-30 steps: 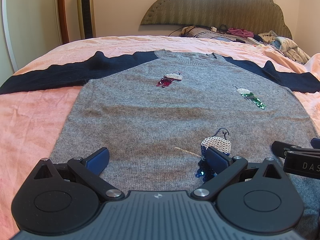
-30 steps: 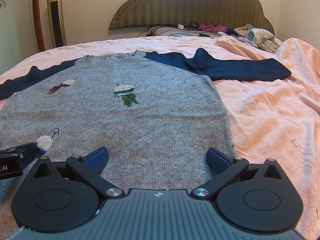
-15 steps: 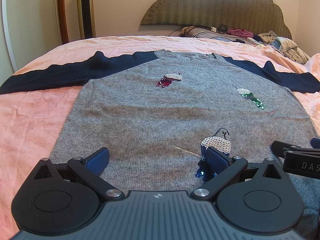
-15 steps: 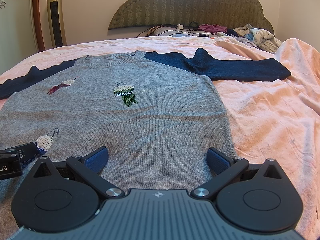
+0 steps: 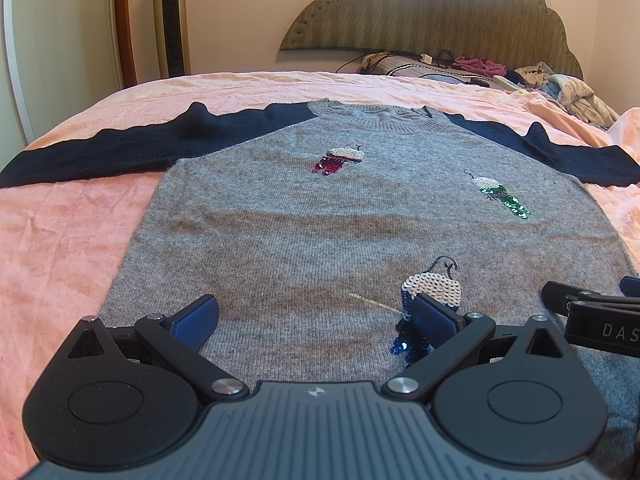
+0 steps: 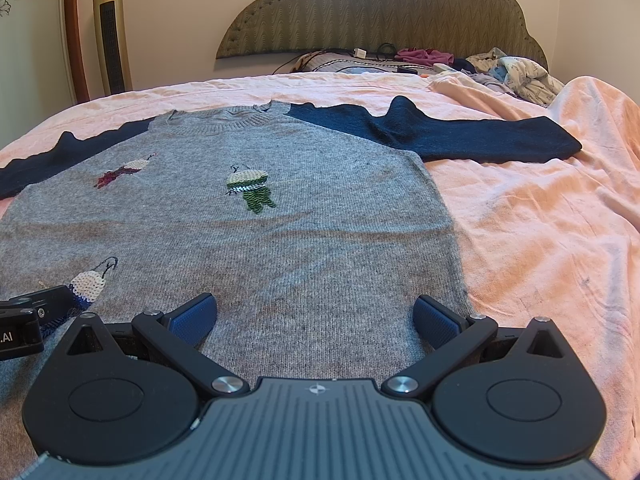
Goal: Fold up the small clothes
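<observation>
A grey knit sweater with navy sleeves lies flat, front up, on the pink bed, sleeves spread to both sides. Three sequin motifs sit on it: red, green and blue-white. My left gripper hovers open over the lower left part of the sweater, its right finger in front of the blue-white motif. My right gripper is open over the lower right part, near the side edge. Nothing is between either pair of fingers. Each gripper shows at the edge of the other's view.
The pink bedsheet stretches bare to the right and left of the sweater. A pile of clothes and a pillow with cables lie at the green headboard. A tower fan stands by the wall.
</observation>
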Available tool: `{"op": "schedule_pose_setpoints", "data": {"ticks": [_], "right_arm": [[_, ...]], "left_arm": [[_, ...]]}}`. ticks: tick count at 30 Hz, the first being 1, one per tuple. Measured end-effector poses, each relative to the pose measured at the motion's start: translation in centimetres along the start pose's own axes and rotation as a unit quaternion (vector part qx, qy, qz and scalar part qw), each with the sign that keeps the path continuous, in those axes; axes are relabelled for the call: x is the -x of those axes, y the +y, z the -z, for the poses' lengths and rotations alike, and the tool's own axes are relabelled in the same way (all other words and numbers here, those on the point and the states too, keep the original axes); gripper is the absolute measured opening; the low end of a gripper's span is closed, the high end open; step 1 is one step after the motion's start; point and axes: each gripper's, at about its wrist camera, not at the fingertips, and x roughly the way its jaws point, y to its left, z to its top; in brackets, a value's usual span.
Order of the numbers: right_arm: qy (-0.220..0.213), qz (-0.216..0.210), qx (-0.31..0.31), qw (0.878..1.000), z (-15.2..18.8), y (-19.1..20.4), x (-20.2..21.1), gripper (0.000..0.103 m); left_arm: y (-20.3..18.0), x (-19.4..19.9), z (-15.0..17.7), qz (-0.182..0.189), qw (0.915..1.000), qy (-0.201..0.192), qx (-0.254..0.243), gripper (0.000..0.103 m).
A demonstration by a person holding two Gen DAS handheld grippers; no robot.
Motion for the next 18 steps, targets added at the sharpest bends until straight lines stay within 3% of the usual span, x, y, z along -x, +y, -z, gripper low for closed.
{"op": "schedule_pose_setpoints", "data": {"ticks": [13, 16, 18], "right_arm": [[0.002, -0.004, 0.0, 1.0, -0.2, -0.2, 0.1, 0.103], [0.014, -0.054, -0.001, 0.998, -1.4, -1.7, 0.3, 0.103], [-0.015, -0.108, -0.06, 0.992, -3.3, -5.1, 0.9, 0.103]], "left_arm": [[-0.1, -0.2, 0.0, -0.004, 1.0, 0.001, -0.003, 0.103], [-0.3, 0.0, -0.2, -0.004, 1.0, 0.0, -0.004, 0.103], [-0.4, 0.0, -0.1, -0.002, 1.0, 0.001, -0.003, 0.103]]}}
